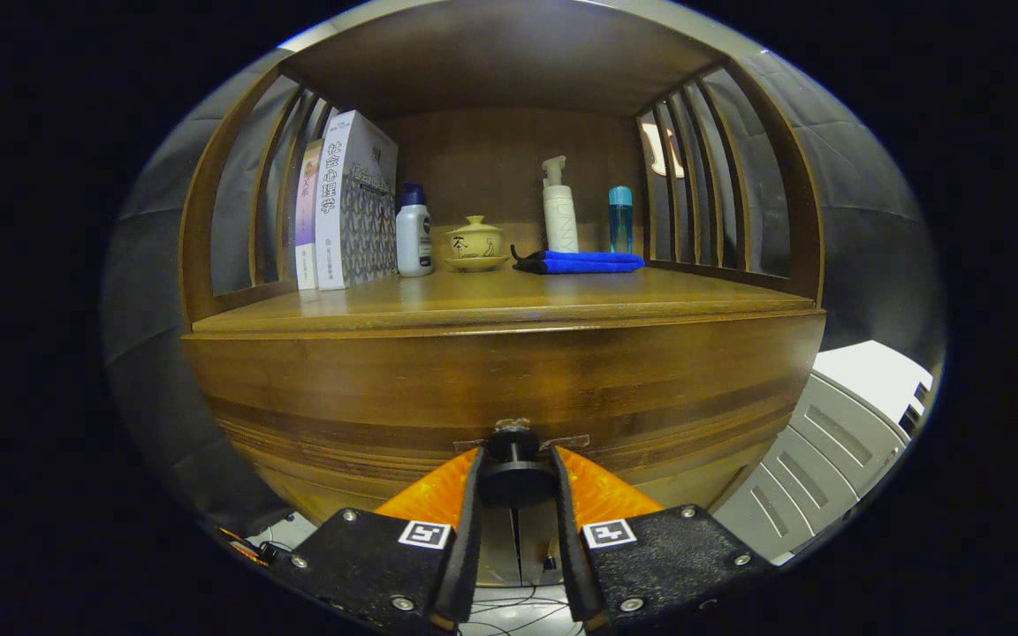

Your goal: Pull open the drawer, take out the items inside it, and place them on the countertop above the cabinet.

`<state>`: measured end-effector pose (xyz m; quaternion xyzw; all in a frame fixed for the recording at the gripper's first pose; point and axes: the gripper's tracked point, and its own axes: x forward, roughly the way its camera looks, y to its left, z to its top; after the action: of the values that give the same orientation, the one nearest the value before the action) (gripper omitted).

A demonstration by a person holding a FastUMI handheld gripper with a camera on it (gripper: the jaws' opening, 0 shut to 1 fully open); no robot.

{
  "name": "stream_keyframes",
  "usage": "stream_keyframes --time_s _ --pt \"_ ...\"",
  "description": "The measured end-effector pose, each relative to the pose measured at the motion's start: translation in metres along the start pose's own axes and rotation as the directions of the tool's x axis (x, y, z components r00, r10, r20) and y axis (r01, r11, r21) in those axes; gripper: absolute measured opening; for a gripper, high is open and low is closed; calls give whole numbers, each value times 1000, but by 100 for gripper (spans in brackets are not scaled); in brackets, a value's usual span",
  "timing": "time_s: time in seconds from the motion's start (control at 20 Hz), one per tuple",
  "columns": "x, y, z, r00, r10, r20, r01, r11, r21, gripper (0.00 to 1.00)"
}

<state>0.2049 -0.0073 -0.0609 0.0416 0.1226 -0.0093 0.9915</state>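
Note:
A wooden cabinet fills the scene, and its drawer front (509,389) looks flush and closed. A dark round knob (516,481) sticks out from the lower middle of the drawer front. My gripper (516,452) is right at the knob, with one finger on each side of its disc, and both fingers seem to press on it. Above the drawer runs the wooden countertop (509,305), under a shelf roof with slatted sides. The inside of the drawer is hidden.
Along the back of the countertop stand upright books (345,203), a white bottle with a blue cap (414,231), a yellow lidded cup (475,243), a folded blue cloth (584,261), a white pump bottle (559,212) and a small blue bottle (620,219). A white slatted object (827,459) stands right of the cabinet. Cables (509,609) lie on the floor.

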Motion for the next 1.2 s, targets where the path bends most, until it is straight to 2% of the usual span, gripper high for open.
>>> stream_keyframes --time_s 0.2,1.2 --pt "-5 1 -1 999 32 9 -32 999 -23 37" --pt "-119 -8 -32 1000 20 -10 -21 998 -66 37"
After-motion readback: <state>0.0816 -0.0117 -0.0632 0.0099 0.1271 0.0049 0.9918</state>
